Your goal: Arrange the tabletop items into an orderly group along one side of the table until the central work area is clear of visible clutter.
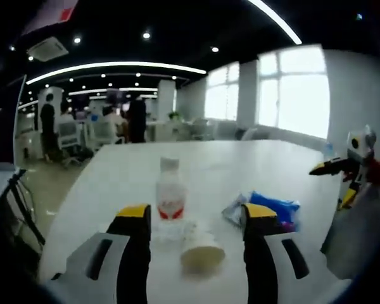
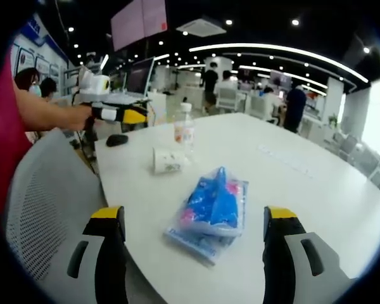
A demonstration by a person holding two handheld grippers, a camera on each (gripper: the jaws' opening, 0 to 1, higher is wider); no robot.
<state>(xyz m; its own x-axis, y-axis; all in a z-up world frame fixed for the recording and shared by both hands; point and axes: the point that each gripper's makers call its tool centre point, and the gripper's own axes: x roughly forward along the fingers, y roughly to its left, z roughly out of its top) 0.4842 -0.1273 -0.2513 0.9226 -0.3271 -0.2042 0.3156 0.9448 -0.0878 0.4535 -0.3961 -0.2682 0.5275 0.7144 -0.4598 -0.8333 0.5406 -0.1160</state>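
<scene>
A white table [image 2: 291, 171] holds 3 items near one edge: a bottle [image 1: 170, 193], a tipped cup [image 1: 201, 250] and a blue packet [image 2: 213, 206]. The left gripper [image 1: 197, 218], jaws apart, faces the cup, probably to grab it. The right gripper [image 2: 195, 221], jaws spread, frames the packet.

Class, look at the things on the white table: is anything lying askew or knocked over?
Yes. The paper cup lies on its side beside the upright bottle, its open mouth facing the left gripper view. The blue packet lies flat near the table edge.
</scene>
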